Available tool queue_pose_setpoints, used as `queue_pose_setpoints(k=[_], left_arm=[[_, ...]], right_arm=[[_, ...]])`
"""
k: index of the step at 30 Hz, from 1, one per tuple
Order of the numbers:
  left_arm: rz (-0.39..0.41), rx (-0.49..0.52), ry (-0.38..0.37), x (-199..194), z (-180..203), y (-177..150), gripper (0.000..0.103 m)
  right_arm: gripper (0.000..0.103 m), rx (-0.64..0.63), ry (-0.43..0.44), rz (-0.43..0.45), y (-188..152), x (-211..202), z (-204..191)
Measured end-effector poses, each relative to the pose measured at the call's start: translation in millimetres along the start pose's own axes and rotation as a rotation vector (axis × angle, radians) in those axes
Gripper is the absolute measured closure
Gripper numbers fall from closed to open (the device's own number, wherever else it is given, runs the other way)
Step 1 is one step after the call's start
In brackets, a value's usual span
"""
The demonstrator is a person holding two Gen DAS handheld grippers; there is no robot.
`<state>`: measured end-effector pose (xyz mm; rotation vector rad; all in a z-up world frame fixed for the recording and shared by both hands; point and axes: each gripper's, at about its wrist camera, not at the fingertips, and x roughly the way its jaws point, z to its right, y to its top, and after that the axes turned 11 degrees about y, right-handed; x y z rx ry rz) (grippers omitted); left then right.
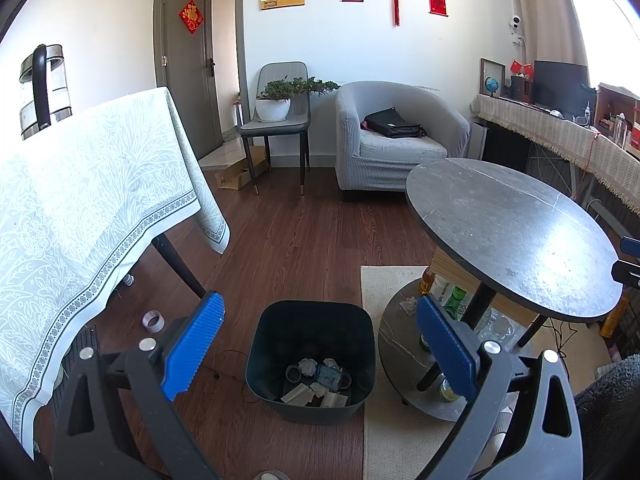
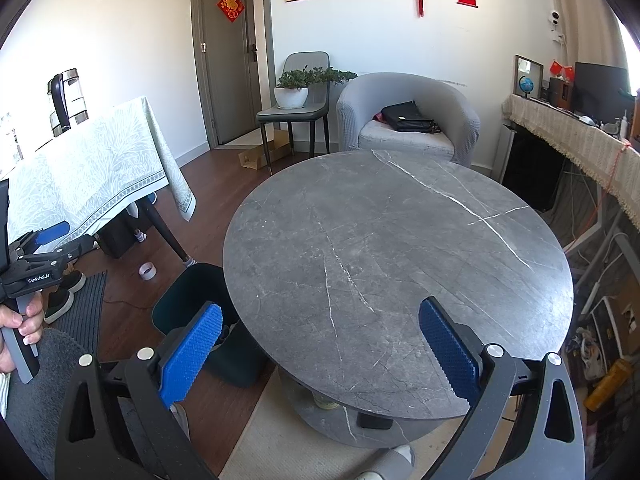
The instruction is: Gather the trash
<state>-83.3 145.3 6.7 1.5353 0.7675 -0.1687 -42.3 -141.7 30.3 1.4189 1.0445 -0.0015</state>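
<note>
While both grippers hang with their blue pads spread wide and nothing between them, the trash already lies in the dark bin (image 1: 312, 360) on the wooden floor: crumpled paper, a few ring-shaped bits and flat wrappers sit on its bottom. The left gripper (image 1: 316, 344) hovers above the bin's mouth, jaws apart and empty. The right gripper (image 2: 316, 348) hovers over the near edge of the round grey marble table (image 2: 400, 240), also parted and holding nothing; the tabletop shows bare stone in both views.

As a judgement, the collecting looks near its end. A roll of tape (image 1: 153, 321) lies on the floor just beside the draped table (image 1: 80, 200), and whether it counts as trash I cannot tell. Reaching for it could go wrong: the hanging tablecloth and the table leg stand close, so a pad might snag the cloth. Bottles (image 1: 452, 300) crowd the lower shelf of the round table, near the bin; a careless swing of the left gripper could knock one over. A thin cable runs on the floor by the bin and might catch.

The only legible writing is "GenRobot.AI" on the left gripper's body in the right wrist view; the red wall hangings and calendar are too small to read
</note>
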Motion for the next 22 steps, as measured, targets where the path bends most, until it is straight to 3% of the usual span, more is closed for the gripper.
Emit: queue_pose_setpoints(k=[22], left_arm=[[-0.011,-0.002,0.004,0.9,4.4,-3.0,0.004]], right_arm=[[0.004,-0.002,0.001,-0.003,0.1,1.9,1.3]])
